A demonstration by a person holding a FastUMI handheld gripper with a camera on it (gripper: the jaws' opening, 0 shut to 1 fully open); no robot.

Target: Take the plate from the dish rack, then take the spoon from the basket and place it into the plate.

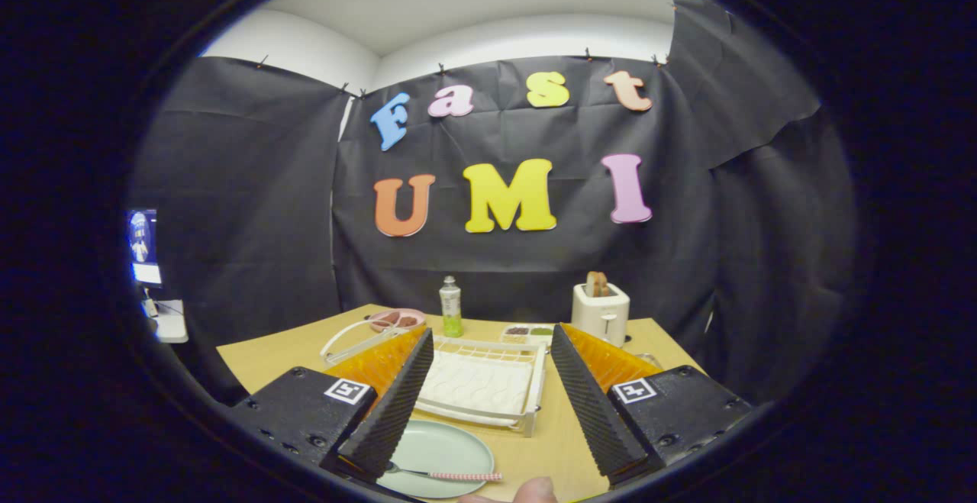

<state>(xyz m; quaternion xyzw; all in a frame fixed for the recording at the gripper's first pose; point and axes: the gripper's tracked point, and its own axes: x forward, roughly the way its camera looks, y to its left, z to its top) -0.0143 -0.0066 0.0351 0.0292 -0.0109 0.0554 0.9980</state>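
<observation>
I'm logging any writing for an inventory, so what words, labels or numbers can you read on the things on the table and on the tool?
No text reads clearly.
Green bottle: label too small to read.
White toaster: no lettering visible.
Open tool, fingers flanking the white dish rack: two square coded markers, no words.
Screen beside the table: blurred.

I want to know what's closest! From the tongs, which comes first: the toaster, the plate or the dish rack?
1. Plate, just between the open tongs, holding the spoon.
2. Dish rack, ahead of the fingers.
3. Toaster, far back by the wall.
</observation>
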